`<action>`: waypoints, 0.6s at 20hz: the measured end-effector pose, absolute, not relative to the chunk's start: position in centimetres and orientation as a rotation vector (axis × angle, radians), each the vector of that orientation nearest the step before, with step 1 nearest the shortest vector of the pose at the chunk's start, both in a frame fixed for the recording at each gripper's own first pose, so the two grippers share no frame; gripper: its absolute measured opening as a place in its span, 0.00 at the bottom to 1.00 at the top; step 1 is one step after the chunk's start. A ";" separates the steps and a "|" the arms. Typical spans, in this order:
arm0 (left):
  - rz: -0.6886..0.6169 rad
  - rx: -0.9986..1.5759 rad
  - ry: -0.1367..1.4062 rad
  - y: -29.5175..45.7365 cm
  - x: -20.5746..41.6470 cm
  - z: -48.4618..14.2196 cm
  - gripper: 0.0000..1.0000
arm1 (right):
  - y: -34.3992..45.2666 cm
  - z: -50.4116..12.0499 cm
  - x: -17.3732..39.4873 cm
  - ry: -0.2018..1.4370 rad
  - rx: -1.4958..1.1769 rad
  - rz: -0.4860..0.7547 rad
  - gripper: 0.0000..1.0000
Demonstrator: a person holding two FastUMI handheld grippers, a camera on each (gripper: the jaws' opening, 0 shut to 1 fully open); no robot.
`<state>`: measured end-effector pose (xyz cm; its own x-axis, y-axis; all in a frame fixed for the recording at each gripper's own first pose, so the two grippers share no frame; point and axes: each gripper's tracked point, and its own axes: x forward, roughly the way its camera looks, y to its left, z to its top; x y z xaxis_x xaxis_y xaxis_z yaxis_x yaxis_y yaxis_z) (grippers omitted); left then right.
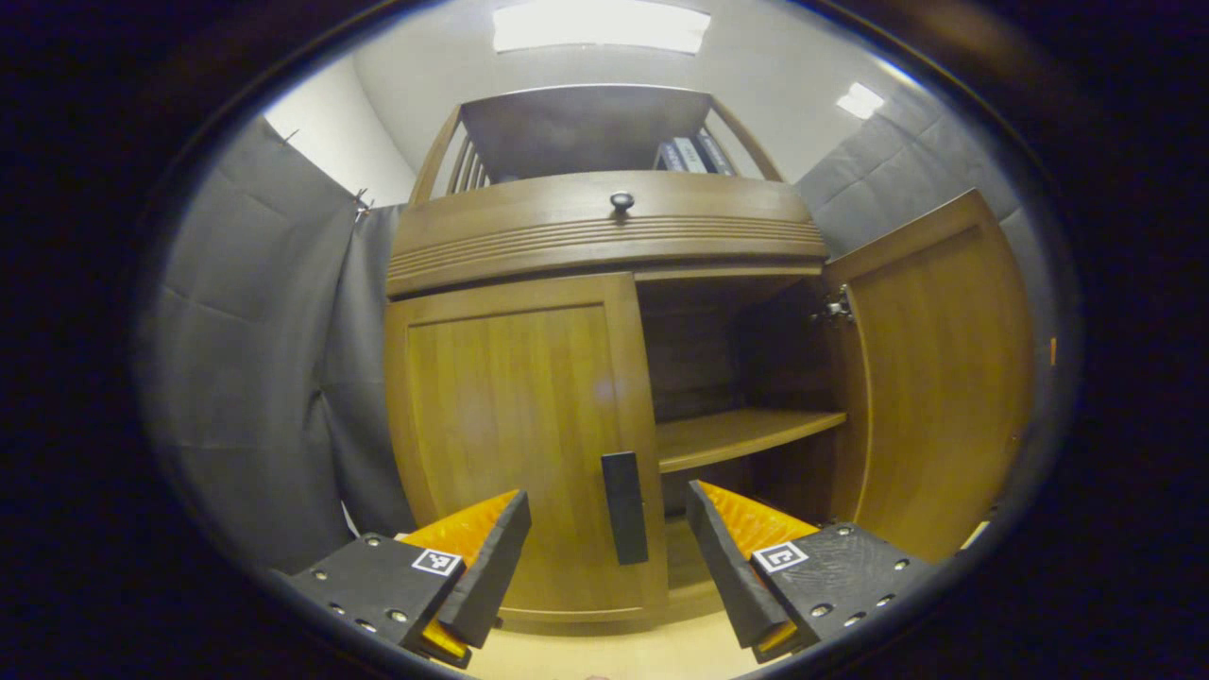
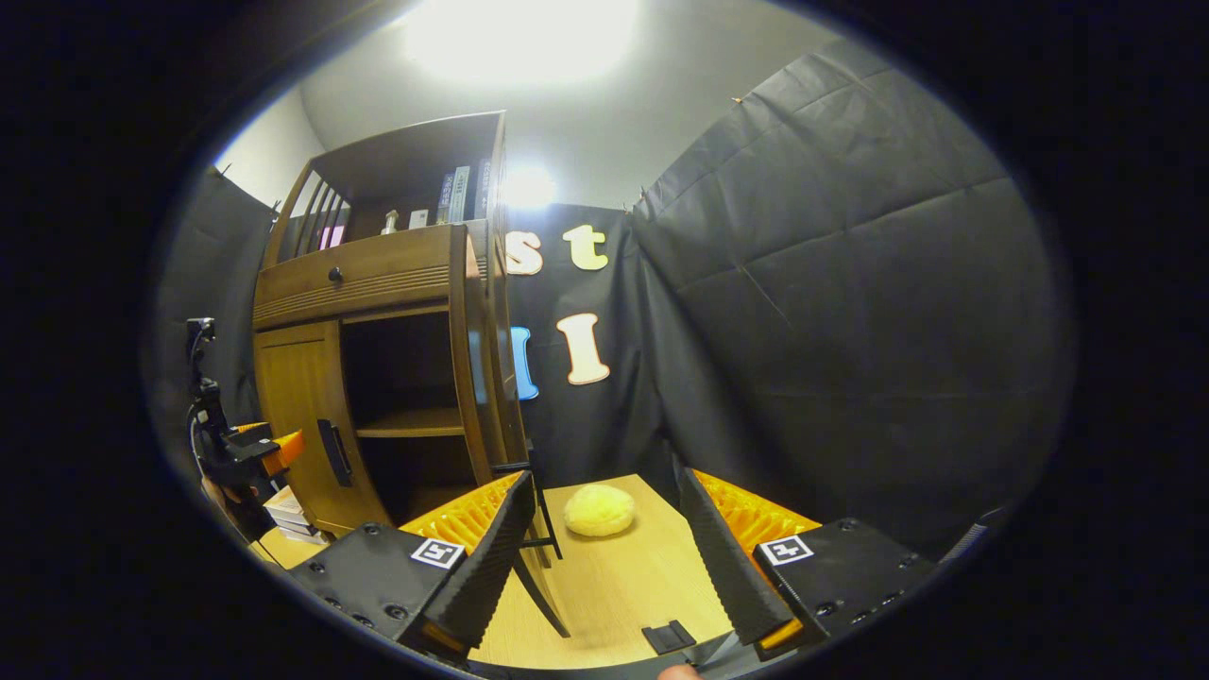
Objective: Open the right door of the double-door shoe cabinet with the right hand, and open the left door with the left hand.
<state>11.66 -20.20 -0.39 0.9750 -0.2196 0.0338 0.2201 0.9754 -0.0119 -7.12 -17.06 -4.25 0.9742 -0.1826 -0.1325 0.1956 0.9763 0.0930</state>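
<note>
Two doors are seen on the wooden shoe cabinet (image 1: pixel 604 236) in the left gripper view: the left door (image 1: pixel 515 444) is closed, while the right door (image 1: pixel 935 378) is swung fully outward, so that a shelf (image 1: pixel 746 433) inside is exposed. The left gripper (image 1: pixel 609 543) is held near the closed door with its fingers spread apart and nothing clamped; the door's black handle (image 1: pixel 624 507) is framed in the gap between them, though contact cannot be judged. A round knob (image 1: pixel 621 200) is seen on the drawer above, and books (image 1: pixel 694 154) are stood on the top shelf. In the right gripper view, the right gripper (image 2: pixel 604 557) is likewise held with its fingers apart, clear of the cabinet, over a light wooden floor (image 2: pixel 614 586). A yellow fluffy ball (image 2: pixel 599 510) is seen lying farther off on that floor, and the right door (image 2: pixel 491 340) is viewed edge-on at the left.
</note>
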 end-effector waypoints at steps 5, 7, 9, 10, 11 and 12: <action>-0.222 -0.021 -0.003 -20.3 13.5 -2.4 0.99 | -17.3 -4.7 -8.2 0.158 0.094 -0.204 0.92; -0.232 -0.020 0.012 -20.6 14.7 -3.0 0.99 | -17.4 -4.7 -8.4 0.162 0.086 -0.216 0.98; -0.244 -0.030 0.026 -20.9 15.5 -3.6 0.99 | -17.6 -4.7 -8.4 0.162 0.083 -0.223 0.98; -0.248 -0.036 0.031 -21.2 16.0 -3.9 0.99 | -17.7 -4.7 -8.4 0.164 0.083 -0.227 0.92; -0.248 -0.041 0.035 -21.3 16.5 -4.0 0.99 | -17.7 -4.6 -8.4 0.166 0.083 -0.228 0.92; -0.247 -0.044 0.042 -21.3 16.9 -4.2 0.95 | -17.7 -4.7 -8.4 0.169 0.083 -0.230 0.98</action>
